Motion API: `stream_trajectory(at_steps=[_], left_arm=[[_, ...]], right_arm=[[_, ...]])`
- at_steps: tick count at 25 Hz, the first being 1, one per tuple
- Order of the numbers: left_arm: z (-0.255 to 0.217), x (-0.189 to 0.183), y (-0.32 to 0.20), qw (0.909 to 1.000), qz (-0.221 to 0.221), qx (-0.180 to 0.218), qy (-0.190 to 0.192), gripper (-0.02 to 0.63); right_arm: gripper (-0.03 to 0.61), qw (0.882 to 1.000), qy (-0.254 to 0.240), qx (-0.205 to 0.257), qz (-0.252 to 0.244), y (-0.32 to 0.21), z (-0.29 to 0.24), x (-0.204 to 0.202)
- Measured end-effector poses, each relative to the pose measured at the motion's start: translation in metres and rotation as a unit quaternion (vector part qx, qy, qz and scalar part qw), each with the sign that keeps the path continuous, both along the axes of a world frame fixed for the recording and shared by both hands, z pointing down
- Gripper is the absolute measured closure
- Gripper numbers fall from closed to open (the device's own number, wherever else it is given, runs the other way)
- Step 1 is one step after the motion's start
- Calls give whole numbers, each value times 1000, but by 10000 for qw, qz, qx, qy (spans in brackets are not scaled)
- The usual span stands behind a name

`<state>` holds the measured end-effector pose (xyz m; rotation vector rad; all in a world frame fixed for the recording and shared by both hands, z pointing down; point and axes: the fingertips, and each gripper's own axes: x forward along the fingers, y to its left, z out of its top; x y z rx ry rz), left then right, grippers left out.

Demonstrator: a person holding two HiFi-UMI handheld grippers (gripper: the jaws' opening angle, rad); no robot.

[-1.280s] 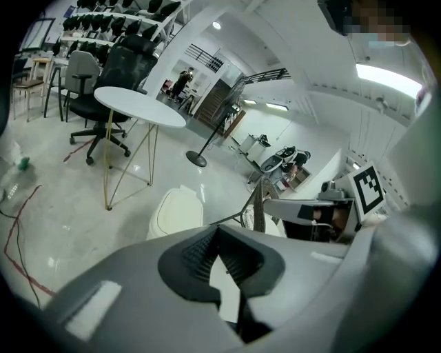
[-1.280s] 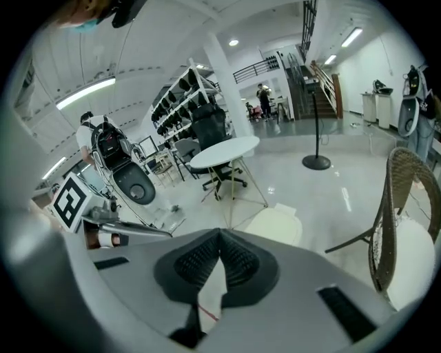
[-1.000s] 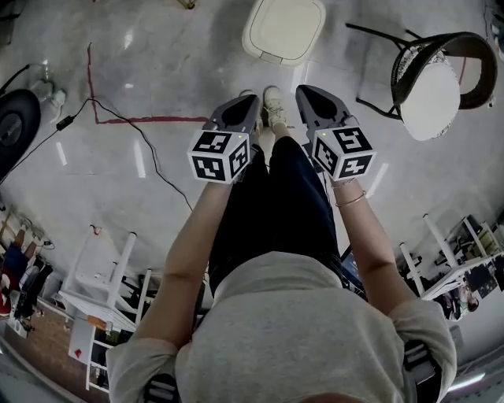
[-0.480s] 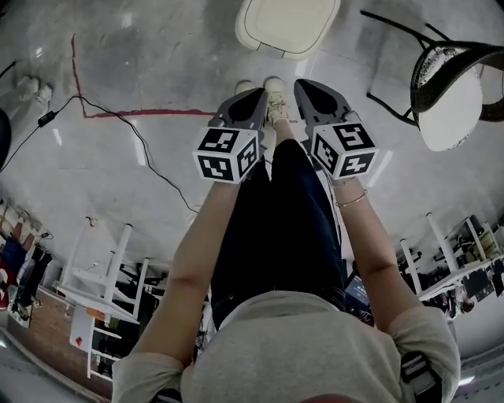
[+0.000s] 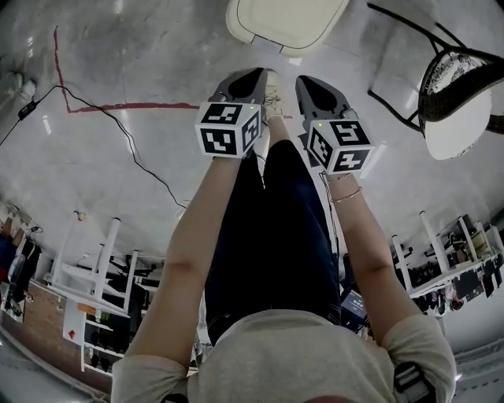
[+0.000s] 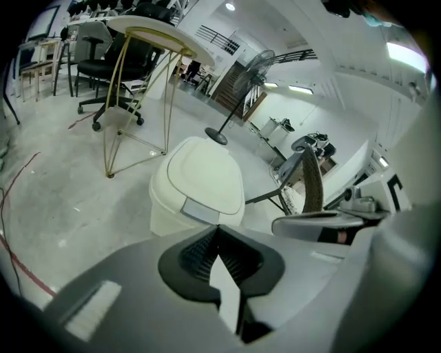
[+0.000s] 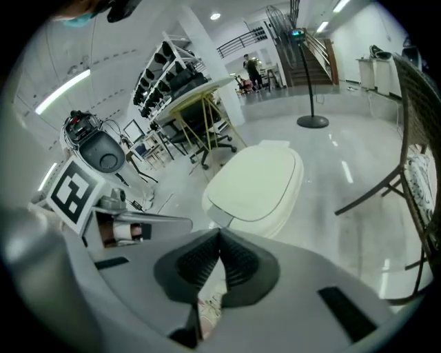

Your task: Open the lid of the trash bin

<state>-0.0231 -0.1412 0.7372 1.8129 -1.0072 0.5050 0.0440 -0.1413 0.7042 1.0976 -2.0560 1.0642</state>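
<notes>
Looks like approach step: nothing touched yet. On floor (image 5: 157, 63), straight ahead of both grippers and well apart from them: bin (image 5: 287, 24), lid (image 7: 255, 176) shut, flush w/ rim. Jaws of left gripper (image 6: 218, 231) together, nothing between; right gripper (image 7: 219, 238) same, closed on nothing. Both held side by side on near side of bin, aimed at it.

Next, prob.: needs reach fwd + down to bin's near edge, to grey tab (image 6: 196, 212) at lid's front lip. Looks like a press-latch, so likely calls for one closed tip pushing down on tab, or else hooking under lip + lifting. Can't tell hinge type; presumably at bin's far side. Prob. light, so could slide if shoved sideways; best pressed straight down.

Materials: bin in cream plastic, smooth, matte, rounded-rect top w/ soft corners, body tapering down, shallow groove round lid. Tab flat, grey, trapezoid-ish. Pads (image 6: 196, 254) black, ribbed, set in grey shells. Floor concrete-like, polished, glossy w/ light streaks. Right of bin: chair (image 5: 457, 126), thin dark metal frame, round pale seat. Left of bin: red line (image 5: 134, 105) + black cable (image 5: 130, 149) on floor. Behind bin: table (image 6: 148, 31) w/ thin gold legs, pedestal fan (image 6: 247, 74).
</notes>
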Motion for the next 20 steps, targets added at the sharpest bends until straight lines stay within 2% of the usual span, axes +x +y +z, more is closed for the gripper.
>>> stream_trajectory(at_steps=[4, 13, 20], left_arm=[[15, -9, -26, 9996, -250, 58, -86, 604], [34, 8, -41, 9998, -86, 95, -170, 604], [40, 17, -44, 9992, 108, 170, -354, 604]], right_arm=[[572, 10000, 46, -47, -66, -2, 12, 0], [572, 9997, 84, 147, -147, -49, 29, -5], [572, 9998, 71, 129, -146, -54, 37, -9]])
